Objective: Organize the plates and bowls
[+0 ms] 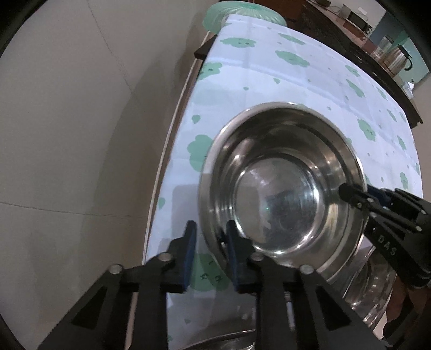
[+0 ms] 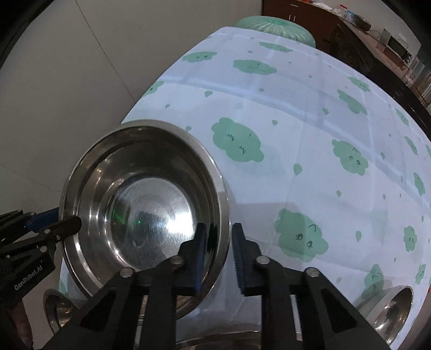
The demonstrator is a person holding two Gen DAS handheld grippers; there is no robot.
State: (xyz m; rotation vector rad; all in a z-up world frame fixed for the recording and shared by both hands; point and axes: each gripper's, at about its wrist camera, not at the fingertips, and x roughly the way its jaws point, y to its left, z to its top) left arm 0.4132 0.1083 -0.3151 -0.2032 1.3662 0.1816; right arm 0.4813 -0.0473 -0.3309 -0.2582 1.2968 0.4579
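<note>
A large steel bowl [image 1: 280, 188] is held tilted above the table, its hollow facing both cameras. My left gripper [image 1: 208, 242] straddles its near-left rim, one finger inside and one outside, closed on it. My right gripper [image 2: 216, 242] straddles the opposite rim of the bowl [image 2: 145, 199] the same way. The right gripper's fingers [image 1: 353, 195] show at the bowl's right edge in the left wrist view. The left gripper's fingers [image 2: 64, 226] show at its left edge in the right wrist view.
The table wears a white cloth with green clouds [image 2: 309, 129]. More steel dishes lie near the front edge: one under the bowl [image 1: 371, 290], one at the left [image 2: 56, 307], one at the right [image 2: 390, 309]. A green cover [image 1: 242, 13] sits at the far end. A white wall runs along the left.
</note>
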